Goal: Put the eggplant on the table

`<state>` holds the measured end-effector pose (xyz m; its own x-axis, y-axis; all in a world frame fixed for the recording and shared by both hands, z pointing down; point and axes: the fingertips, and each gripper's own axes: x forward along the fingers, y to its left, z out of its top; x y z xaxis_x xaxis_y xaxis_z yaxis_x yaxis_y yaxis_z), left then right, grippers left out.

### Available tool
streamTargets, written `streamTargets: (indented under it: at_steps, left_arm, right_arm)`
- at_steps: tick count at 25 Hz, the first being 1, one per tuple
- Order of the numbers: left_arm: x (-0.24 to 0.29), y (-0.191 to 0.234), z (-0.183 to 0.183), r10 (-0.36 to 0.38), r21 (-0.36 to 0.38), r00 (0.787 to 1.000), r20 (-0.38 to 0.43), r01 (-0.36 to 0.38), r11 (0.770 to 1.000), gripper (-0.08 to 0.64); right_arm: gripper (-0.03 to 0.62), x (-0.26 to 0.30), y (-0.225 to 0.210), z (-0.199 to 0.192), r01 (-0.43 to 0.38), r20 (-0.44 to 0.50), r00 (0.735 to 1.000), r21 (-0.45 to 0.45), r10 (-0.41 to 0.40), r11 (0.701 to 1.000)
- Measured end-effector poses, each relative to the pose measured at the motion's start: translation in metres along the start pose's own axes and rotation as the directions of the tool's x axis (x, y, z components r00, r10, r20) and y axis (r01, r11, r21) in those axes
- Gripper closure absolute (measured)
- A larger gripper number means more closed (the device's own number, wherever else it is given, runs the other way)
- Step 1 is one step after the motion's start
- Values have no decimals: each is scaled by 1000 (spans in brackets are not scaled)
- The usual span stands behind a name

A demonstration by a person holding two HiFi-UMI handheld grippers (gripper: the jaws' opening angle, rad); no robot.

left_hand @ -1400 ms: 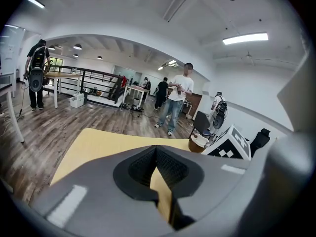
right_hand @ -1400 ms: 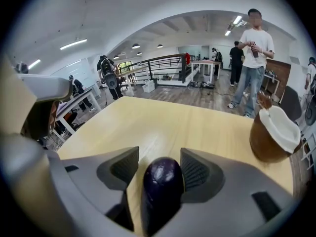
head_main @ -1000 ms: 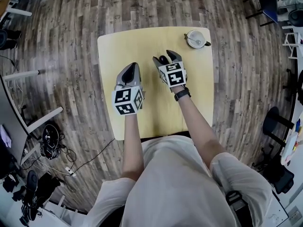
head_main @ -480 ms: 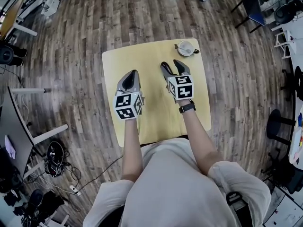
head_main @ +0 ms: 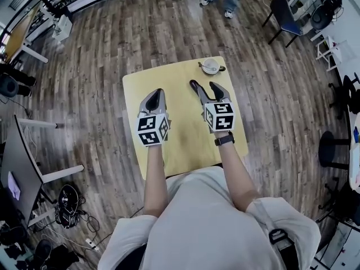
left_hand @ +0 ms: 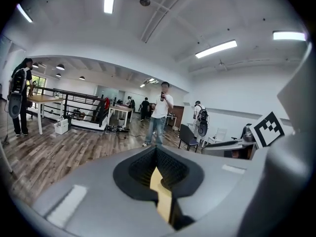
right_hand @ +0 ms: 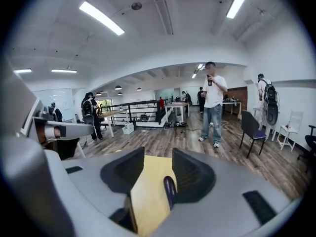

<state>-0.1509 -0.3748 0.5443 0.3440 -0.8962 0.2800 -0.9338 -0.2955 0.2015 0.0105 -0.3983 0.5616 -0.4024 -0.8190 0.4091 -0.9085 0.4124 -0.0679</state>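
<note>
The dark purple eggplant (right_hand: 169, 191) lies on the yellow table (head_main: 180, 134). I see it in the right gripper view, through the gap between the jaws, close under the right-hand one. My right gripper (head_main: 204, 86) hangs above the table. Its jaws are apart and closing, and the pads touch nothing. In the head view I cannot pick out the eggplant under that gripper. My left gripper (head_main: 154, 97) hovers over the table's left half, its fingers together and empty. Only a sliver of table shows behind them in the left gripper view.
A white cup (head_main: 211, 66) with a dark handle stands at the table's far right corner. A person (right_hand: 213, 102) stands on the wood floor beyond the table. A blue chair (head_main: 284, 13) is at the far right, and desks and cables are at the left.
Both grippers have risen off the table and drawn back toward me. The right one's jaws no longer straddle the eggplant and stand narrower. The table looks smaller in the head view.
</note>
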Motion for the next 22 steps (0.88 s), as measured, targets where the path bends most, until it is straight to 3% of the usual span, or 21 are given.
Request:
streamTargets:
  at_steps: [9, 16, 22]
  left_arm:
    - [-26, -28, 41, -35, 69, 997, 71, 30, 997, 552]
    - [-45, -42, 78, -60, 117, 987, 149, 43, 992, 552]
    - [-61, -50, 97, -62, 138, 976, 210, 33, 990, 552]
  right_arm:
    - [505, -57, -9, 46, 69, 158, 985, 9, -70, 998]
    - [537, -94, -16, 84, 111, 273, 955, 22, -113, 994]
    - [557, -109, -9, 98, 108, 313, 944, 3, -103, 994]
